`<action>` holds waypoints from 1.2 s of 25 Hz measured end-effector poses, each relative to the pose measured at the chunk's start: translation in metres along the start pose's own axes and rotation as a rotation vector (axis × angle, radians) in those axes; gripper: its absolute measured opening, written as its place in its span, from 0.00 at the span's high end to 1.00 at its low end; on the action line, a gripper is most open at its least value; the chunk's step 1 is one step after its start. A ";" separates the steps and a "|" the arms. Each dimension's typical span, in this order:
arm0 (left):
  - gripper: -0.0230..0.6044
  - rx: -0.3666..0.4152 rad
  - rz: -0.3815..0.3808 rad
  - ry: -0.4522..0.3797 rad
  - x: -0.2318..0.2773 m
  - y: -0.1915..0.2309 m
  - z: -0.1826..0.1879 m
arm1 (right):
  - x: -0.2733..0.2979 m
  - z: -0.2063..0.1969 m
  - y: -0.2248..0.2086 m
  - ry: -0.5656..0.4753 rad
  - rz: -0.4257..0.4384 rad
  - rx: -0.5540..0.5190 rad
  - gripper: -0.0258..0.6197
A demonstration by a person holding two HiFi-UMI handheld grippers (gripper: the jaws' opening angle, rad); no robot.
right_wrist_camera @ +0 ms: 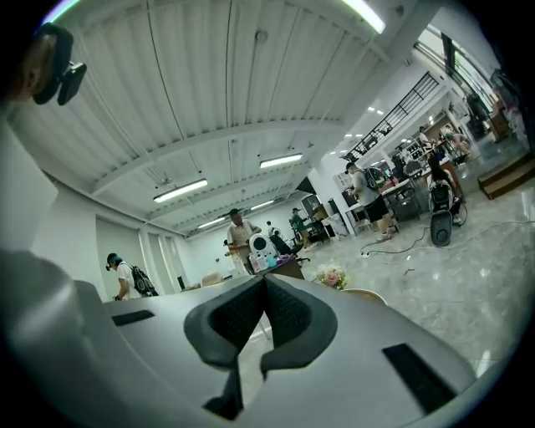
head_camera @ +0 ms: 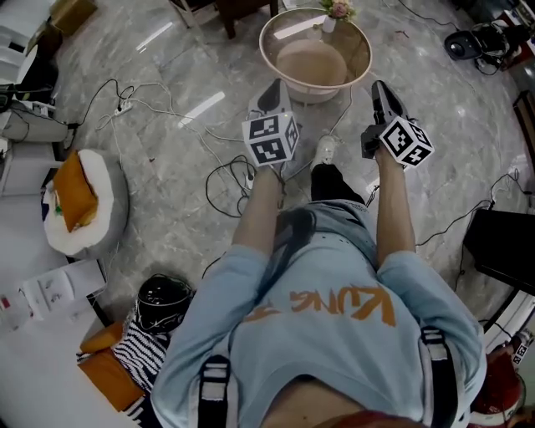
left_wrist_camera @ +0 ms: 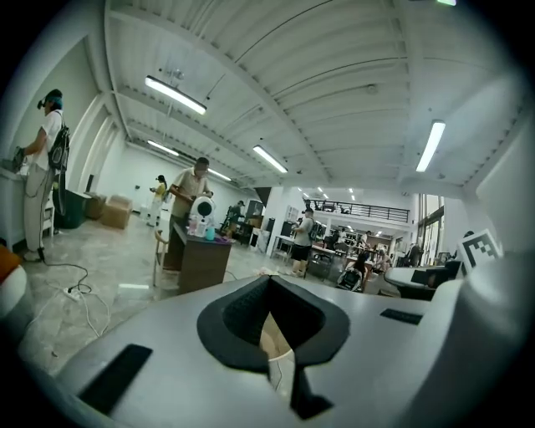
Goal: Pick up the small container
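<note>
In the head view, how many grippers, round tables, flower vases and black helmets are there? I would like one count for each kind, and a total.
Grippers: 2 (left gripper, right gripper)
Round table: 1
Flower vase: 1
Black helmet: 1
Total: 5

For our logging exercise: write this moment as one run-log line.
left gripper: shut, empty | right gripper: shut, empty | both: raised before round table | table holds: small flower vase | pickup: not begun
</note>
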State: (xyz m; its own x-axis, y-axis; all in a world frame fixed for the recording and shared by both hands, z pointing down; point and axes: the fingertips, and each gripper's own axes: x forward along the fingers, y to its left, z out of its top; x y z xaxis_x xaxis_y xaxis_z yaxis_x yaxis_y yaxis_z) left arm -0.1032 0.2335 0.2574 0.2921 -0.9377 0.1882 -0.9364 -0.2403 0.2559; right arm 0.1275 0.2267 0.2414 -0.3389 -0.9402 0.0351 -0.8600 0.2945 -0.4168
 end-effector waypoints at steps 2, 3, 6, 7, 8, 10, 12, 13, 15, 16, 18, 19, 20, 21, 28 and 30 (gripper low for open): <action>0.93 0.008 0.016 -0.003 0.023 0.004 0.007 | 0.022 0.011 -0.015 -0.018 -0.003 0.017 0.94; 0.93 0.014 0.019 -0.001 0.035 0.005 0.009 | 0.033 0.016 -0.021 -0.025 -0.003 0.023 0.94; 0.93 0.049 0.027 -0.010 0.065 0.002 0.014 | 0.064 0.022 -0.037 -0.034 0.009 0.029 0.94; 0.93 0.065 0.039 -0.015 0.076 0.003 0.017 | 0.076 0.021 -0.043 -0.031 0.015 0.032 0.94; 0.93 0.084 0.054 -0.014 0.087 0.006 0.020 | 0.089 0.020 -0.050 -0.027 0.016 0.043 0.94; 0.93 0.131 0.081 0.008 0.113 0.013 0.025 | 0.116 0.015 -0.065 -0.017 0.013 0.078 0.94; 0.93 0.155 0.095 0.037 0.147 0.017 0.030 | 0.149 0.012 -0.080 0.011 0.021 0.084 0.94; 0.93 0.149 0.097 0.052 0.167 0.017 0.031 | 0.167 0.009 -0.087 0.033 0.028 0.077 0.94; 0.93 0.132 0.093 0.085 0.207 0.013 0.028 | 0.198 0.005 -0.105 0.073 0.033 0.070 0.94; 0.93 0.128 0.085 0.101 0.225 0.008 0.024 | 0.210 0.004 -0.117 0.085 0.029 0.069 0.94; 0.93 0.123 0.060 0.121 0.261 -0.007 0.019 | 0.230 0.012 -0.146 0.089 0.011 0.067 0.94; 0.93 0.123 0.046 0.123 0.279 -0.015 0.019 | 0.241 0.019 -0.162 0.083 0.001 0.065 0.94; 0.93 0.124 0.037 0.123 0.297 -0.021 0.021 | 0.252 0.027 -0.176 0.077 -0.007 0.063 0.94; 0.93 0.124 0.031 0.123 0.314 -0.025 0.023 | 0.264 0.035 -0.188 0.073 -0.012 0.062 0.94; 0.93 0.107 0.068 0.138 0.376 -0.014 0.041 | 0.337 0.052 -0.198 0.126 0.065 0.007 0.94; 0.93 0.101 0.085 0.149 0.389 0.000 0.042 | 0.359 0.041 -0.188 0.161 0.102 -0.020 0.94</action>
State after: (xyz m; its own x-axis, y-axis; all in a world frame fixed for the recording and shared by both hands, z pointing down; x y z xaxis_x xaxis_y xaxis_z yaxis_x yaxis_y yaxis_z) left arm 0.0021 -0.1419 0.2911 0.2296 -0.9099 0.3456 -0.9715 -0.1929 0.1375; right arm 0.1836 -0.1730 0.2952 -0.4805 -0.8659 0.1392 -0.8245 0.3920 -0.4080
